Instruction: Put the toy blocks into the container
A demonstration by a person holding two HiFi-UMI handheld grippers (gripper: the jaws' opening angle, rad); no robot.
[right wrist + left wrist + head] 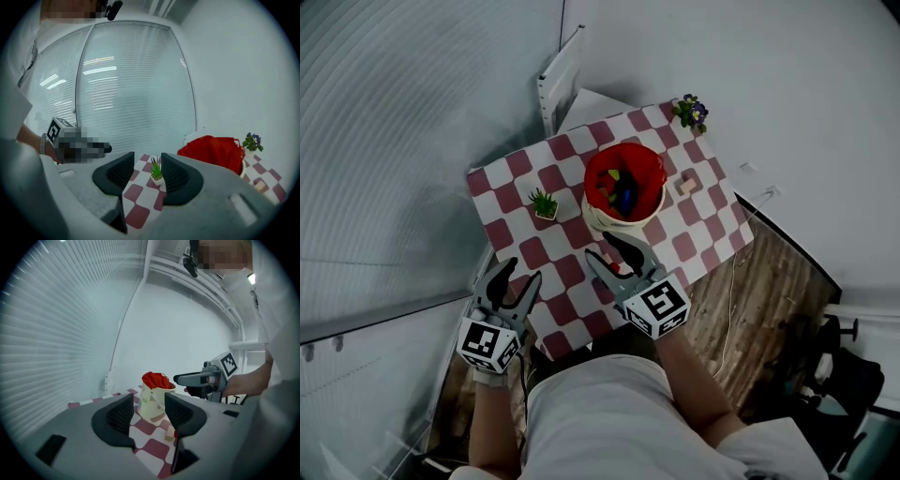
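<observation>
Red-lined cream container (602,221), head view: held mixed coloured blocks (621,190). One pale block (685,186) lay loose beyond it; a small red-and-pale block (614,268) sat under the right gripper (602,247).

Left gripper view: left gripper (149,404) had its jaws apart, with nothing between them. The same small block (174,431) was on the cloth.

Right gripper view: right gripper (147,168) also had its jaws apart and gripped nothing. The potted plant (156,171) stood well beyond.

Risk, judged: a careless descent could knock the small block off the near table edge, or tip the container.
</observation>
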